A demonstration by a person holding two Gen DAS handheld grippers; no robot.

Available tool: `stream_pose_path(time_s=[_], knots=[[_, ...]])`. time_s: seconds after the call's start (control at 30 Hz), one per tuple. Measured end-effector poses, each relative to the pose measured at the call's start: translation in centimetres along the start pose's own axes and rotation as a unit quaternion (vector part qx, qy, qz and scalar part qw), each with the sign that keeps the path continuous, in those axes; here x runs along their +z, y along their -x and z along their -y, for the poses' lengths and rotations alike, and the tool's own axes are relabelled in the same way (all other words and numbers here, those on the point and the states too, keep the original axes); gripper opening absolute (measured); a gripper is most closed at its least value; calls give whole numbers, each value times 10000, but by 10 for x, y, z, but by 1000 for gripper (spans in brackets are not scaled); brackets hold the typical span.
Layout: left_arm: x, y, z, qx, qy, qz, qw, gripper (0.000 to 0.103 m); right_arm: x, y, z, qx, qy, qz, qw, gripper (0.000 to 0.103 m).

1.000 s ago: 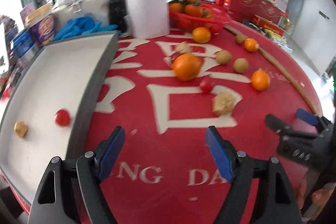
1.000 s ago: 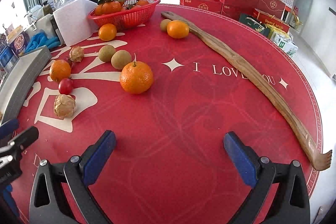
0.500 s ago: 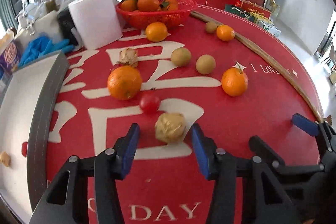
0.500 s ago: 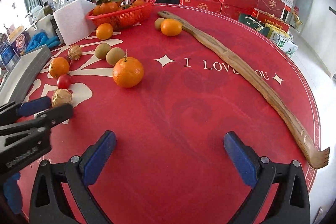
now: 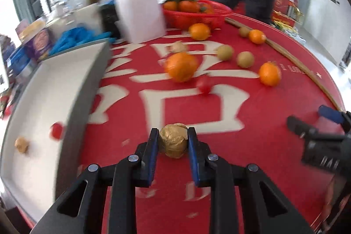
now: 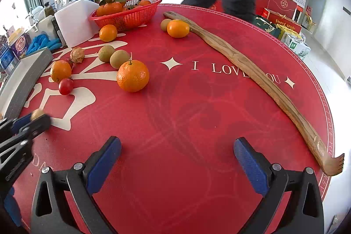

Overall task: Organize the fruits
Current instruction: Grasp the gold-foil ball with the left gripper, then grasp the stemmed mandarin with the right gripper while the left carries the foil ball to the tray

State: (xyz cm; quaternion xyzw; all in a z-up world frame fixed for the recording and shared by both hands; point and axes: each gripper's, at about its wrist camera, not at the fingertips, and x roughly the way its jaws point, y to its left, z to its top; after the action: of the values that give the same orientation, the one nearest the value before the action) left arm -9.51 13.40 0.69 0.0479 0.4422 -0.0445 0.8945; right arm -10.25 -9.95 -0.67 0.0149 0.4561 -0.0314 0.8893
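Jaws, left: left gripper [image 5: 173, 142] pinches a papery brown husked fruit [image 5: 173, 143] between its blue pads, near the front edge of the red worktop [image 6: 197, 115].
Jaws, right: right gripper [image 6: 176, 159] is spread wide with nothing between its pads, above bare cloth at the front edge.
Step in hand: the husked fruit is gripped, apparently for carrying to the white tray [image 5: 50, 84] along the left edge, where a small red tomato [image 5: 56, 130] and another brown fruit [image 5: 21, 144] already lie.
Next move: likely a lift clear of the tray's grey wall and a swing left, with a light grip, since the husk looks fragile.
Waiting: oranges such as the nearest one [image 6: 133, 75], two kiwis [image 6: 112, 56], a cherry tomato [image 6: 65, 86] and a second husked fruit [image 6: 77, 54] sit mid-worktop; a red basket [image 6: 128, 14] of oranges stands at the far edge.
Hard to make out: left view is blurred by motion; whether the held fruit touches the cloth cannot be told; the tray's near corner is cut off.
Also there: a wooden back scratcher [image 6: 252, 71] along the right edge.
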Motion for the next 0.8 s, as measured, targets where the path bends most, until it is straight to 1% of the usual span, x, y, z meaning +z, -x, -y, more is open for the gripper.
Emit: stream_pose_path(time_s=[0.1, 0.17, 0.23, 0.33, 0.43, 0.57, 0.67, 0.7, 0.73, 0.77, 0.8], knots=[[-6, 3, -14, 25, 178, 16, 9998, 28, 0, 0, -1, -19, -23, 3, 10000, 103], [-7, 4, -16, 4, 228, 42, 9997, 28, 3, -2, -4, -14, -4, 1, 10000, 103], [-8, 4, -13, 67, 202, 83, 9997, 28, 6, -5, -8, 26, 50, -6, 10000, 103], [-9, 5, -11, 135, 153, 143, 9997, 28, 18, -13, -19, 160, 241, -15, 9996, 103], [-9, 4, -14, 60, 239, 116, 9996, 28, 35, -25, -29, 295, 427, -23, 9987, 103], [-9, 4, -15, 49, 278, 116, 9995, 29, 54, -40, -39, 366, 526, -25, 9979, 103], [-10, 5, -13, 72, 265, 139, 9995, 29, 62, -46, -46, 411, 589, -23, 9974, 103], [-10, 5, -13, 64, 271, 139, 9995, 29, 63, -47, -48, 419, 615, -18, 9972, 100], [-10, 4, -13, 46, 282, 140, 9995, 29, 64, -47, -49, 440, 651, 8, 9969, 93], [-10, 4, -13, 33, 289, 139, 9995, 29, 64, -45, -52, 463, 692, 60, 9965, 78], [-9, 4, -13, 24, 288, 140, 9995, 29, 64, -43, -53, 493, 732, 109, 9960, 69]])
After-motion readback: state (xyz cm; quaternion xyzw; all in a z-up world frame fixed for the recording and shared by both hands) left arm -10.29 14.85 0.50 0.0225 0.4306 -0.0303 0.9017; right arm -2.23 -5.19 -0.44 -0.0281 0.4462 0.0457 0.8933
